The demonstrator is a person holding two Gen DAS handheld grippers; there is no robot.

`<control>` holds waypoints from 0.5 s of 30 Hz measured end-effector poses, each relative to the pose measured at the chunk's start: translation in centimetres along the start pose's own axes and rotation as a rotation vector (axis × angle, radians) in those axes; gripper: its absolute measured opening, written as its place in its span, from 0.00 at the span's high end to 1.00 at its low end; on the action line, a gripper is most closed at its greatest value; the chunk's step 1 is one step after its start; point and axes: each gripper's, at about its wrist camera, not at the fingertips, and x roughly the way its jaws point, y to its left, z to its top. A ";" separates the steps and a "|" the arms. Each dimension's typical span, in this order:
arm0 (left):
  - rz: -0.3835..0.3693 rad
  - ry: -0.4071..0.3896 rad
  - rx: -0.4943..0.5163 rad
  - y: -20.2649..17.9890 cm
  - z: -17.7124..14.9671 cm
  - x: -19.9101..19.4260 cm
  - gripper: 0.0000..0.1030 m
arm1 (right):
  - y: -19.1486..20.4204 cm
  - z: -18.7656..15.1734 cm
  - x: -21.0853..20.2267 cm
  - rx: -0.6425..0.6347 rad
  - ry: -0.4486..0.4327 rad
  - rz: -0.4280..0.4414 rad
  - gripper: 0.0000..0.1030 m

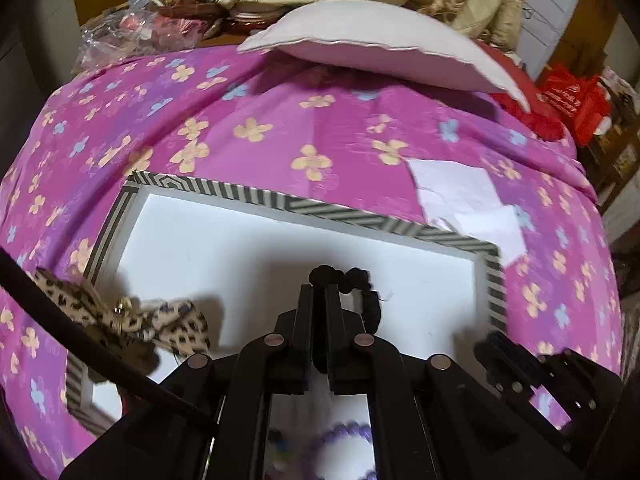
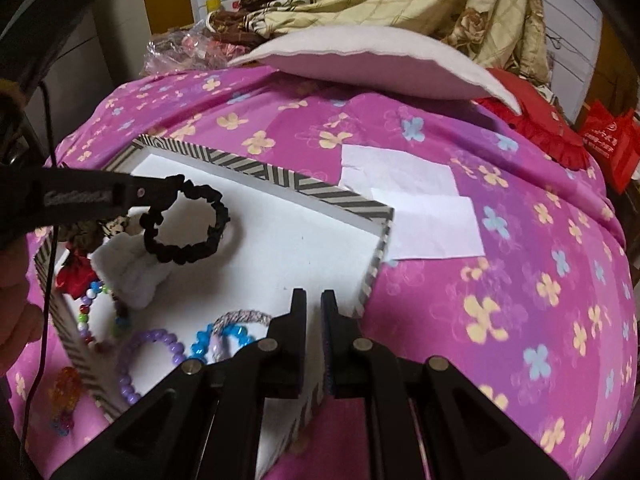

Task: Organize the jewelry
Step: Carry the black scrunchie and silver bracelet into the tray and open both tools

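Scrunchie (image 2: 186, 224), black, hangs pinched in my left tongs (image 2: 160, 194) over the striped tray (image 2: 344, 196) on the bed, held high to clear the bead bracelets (image 2: 156, 350) below. My right tongs (image 2: 314, 296) are together, empty, at the tray's corner.

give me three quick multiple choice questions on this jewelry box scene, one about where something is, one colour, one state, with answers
1. Where is the black scrunchie?
A. flat on the bedspread
B. held in the air over the box
C. under the pillow

2. What colour is the bedspread?
A. pink with flowers
B. plain grey
C. green striped

3. How is the right gripper?
A. shut on a bracelet
B. wide open
C. shut with nothing between its fingers

Answers:
1 B, the left gripper pinches it above the striped box.
2 A, pink cloth with yellow and blue flowers.
3 C, its fingers sit close together with nothing held.
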 end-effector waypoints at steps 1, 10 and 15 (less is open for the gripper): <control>0.007 0.002 -0.004 0.2 0.2 0.4 0.74 | -0.1 0.0 0.1 0.001 0.001 0.006 0.93; 0.010 0.062 -0.059 1.7 0.0 3.2 0.70 | -0.4 -1.4 -0.4 0.040 0.006 0.068 0.78; -0.012 0.055 -0.053 1.6 -0.7 2.2 0.55 | 0.4 -2.1 -1.8 0.033 -0.007 0.076 0.65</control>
